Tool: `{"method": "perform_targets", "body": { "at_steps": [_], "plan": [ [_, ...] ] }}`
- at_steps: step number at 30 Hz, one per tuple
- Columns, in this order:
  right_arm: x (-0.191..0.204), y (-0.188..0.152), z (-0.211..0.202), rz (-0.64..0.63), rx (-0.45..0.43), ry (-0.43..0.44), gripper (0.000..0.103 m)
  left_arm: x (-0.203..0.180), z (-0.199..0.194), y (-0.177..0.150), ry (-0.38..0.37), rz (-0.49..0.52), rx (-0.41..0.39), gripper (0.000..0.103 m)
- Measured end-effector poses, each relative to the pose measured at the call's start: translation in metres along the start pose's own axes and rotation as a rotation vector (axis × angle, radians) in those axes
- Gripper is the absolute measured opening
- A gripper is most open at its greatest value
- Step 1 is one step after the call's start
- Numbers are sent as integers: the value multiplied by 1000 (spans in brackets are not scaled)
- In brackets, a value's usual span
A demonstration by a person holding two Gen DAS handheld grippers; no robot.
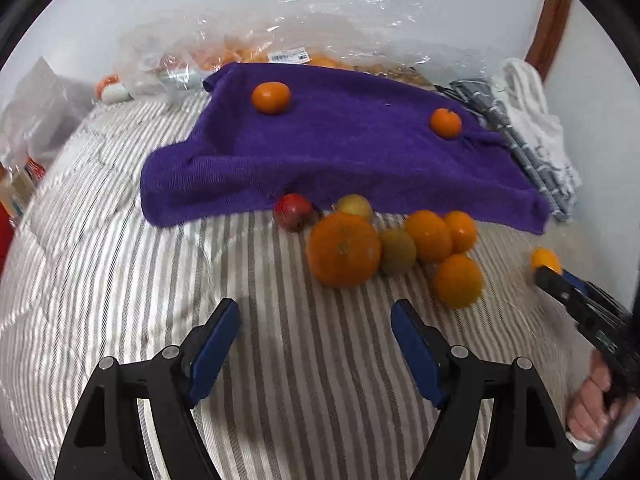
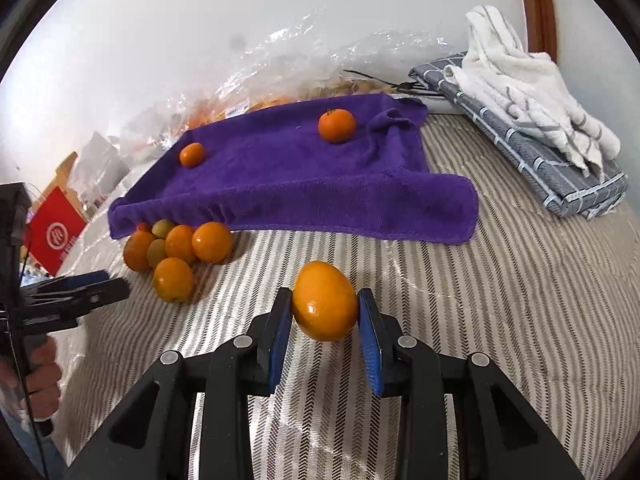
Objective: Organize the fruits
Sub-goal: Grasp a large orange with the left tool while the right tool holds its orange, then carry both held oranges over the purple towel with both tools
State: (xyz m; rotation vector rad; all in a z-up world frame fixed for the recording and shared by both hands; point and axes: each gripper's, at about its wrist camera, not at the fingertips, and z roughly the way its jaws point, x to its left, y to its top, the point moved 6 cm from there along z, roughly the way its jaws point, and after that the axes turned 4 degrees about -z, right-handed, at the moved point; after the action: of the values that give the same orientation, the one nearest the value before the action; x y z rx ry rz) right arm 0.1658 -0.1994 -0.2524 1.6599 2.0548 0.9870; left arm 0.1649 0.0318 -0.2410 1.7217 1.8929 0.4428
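Observation:
A purple towel lies on the striped bed with two small oranges on it, one far left and one right. A pile of fruit sits at the towel's near edge: a big orange, a red apple, a kiwi and more oranges. My left gripper is open and empty, just short of the pile. My right gripper is shut on an orange and holds it above the bed, right of the pile. It also shows in the left wrist view.
A clear plastic bag with oranges lies behind the towel against the wall. Folded grey and white cloths lie at the right. A red box and bags stand at the left edge of the bed.

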Motion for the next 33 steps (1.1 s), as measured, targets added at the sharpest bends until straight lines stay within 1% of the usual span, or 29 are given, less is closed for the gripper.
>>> {"method": "perform_targets", "body": {
  "at_steps": [3,5,7,8,9,10,12,16,21,22,23,27,32,33],
  "plan": [
    [0,0,-1,5,-9,6,33,-2,5,9,-5,-21,-13,76],
    [-1,1,-2,12,-12,24,33,-5,7,14,3,-22,-48,76],
    [-2,1,-2,19,-13,36,33,-6,8,17,2,-25,-87,72],
    [-2,1,-2,21,-13,41,33,-7,9,18,-12,-36,-103,67],
    [-2,1,-2,23,-14,45,33,-6,11,18,-30,-51,-107,56],
    [-2,1,-2,24,-14,47,33,-6,12,18,-33,-58,-103,51],
    [-3,0,-2,27,-12,49,33,-7,10,21,-36,-50,-125,39],
    [-1,0,-1,23,-5,56,33,-6,7,21,-95,-69,-138,39],
    [2,0,4,4,15,45,33,7,-8,20,-180,-143,-209,39],
    [3,0,5,-1,18,46,33,9,-11,20,-184,-155,-217,39],
    [5,0,6,-9,20,48,33,13,-14,19,-183,-177,-232,39],
    [8,-1,6,-30,23,35,33,25,-18,17,-175,-231,-250,39],
    [5,-1,4,-14,8,28,33,32,-27,18,-117,-247,-298,39],
    [3,0,3,-7,4,27,33,33,-28,19,-115,-245,-303,39]
  ]
}}
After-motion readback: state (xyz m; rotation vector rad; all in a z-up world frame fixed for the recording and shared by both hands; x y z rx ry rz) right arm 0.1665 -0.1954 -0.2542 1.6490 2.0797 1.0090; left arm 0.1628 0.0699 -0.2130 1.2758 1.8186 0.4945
